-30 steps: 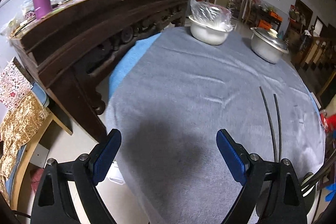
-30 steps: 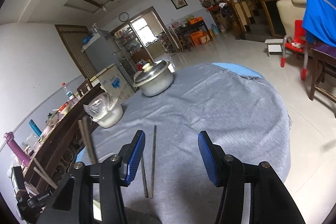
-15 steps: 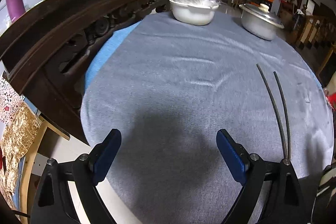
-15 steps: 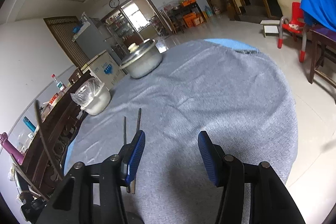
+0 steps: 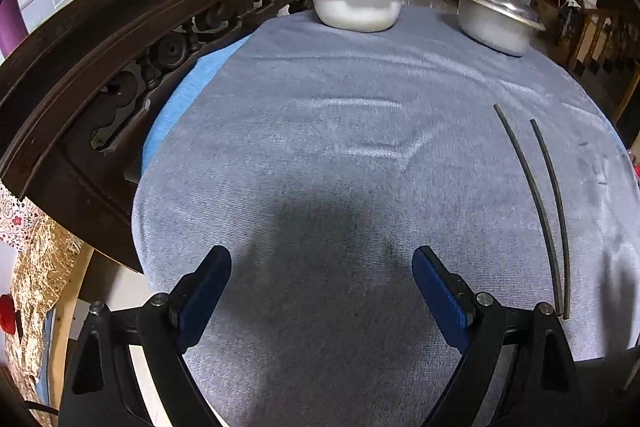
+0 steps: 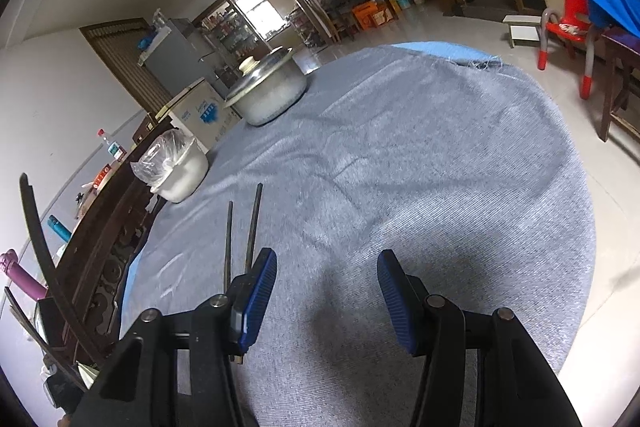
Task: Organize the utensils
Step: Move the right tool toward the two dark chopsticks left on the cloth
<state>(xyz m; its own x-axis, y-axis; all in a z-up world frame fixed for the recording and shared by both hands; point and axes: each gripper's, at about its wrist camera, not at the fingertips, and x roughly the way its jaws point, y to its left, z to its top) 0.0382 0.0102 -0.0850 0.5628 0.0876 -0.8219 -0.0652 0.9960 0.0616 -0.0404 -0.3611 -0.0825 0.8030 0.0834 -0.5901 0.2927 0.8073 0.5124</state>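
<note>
Left wrist view, left to right. A dark carved wooden sideboard (image 5: 120,39) runs along the left edge of the round table (image 5: 320,147), which is covered by a grey-blue woven cloth. My left gripper (image 5: 322,289) hangs over the near part of the cloth with its blue pads spread wide; nothing lies between them and they touch nothing. At the far edge stands a white bowl covered by a clear plastic bag (image 5: 356,3), and to its right a lidded metal pot (image 5: 496,17). Right of my gripper a pair of thin dark chopsticks (image 5: 536,195) lies flat on the cloth, side by side, close at the near ends and spreading slightly toward the far ends. Their near ends lie just beside my right-hand finger, outside the jaws.

Right wrist view, left to right. A dark curved strip (image 6: 40,247) rises at the far left; I cannot tell what it is. The sideboard, the bagged white bowl (image 6: 180,171) and the lidded pot (image 6: 268,95) follow along the far side of the table (image 6: 440,155). The same chopsticks (image 6: 242,227) lie on the cloth just left of my right gripper (image 6: 326,289); their near ends pass behind its left finger, outside the gap. The right gripper's jaws stand moderately apart with only bare cloth between them. A red plastic chair (image 6: 568,23) stands on the floor beyond the table, far right.
</note>
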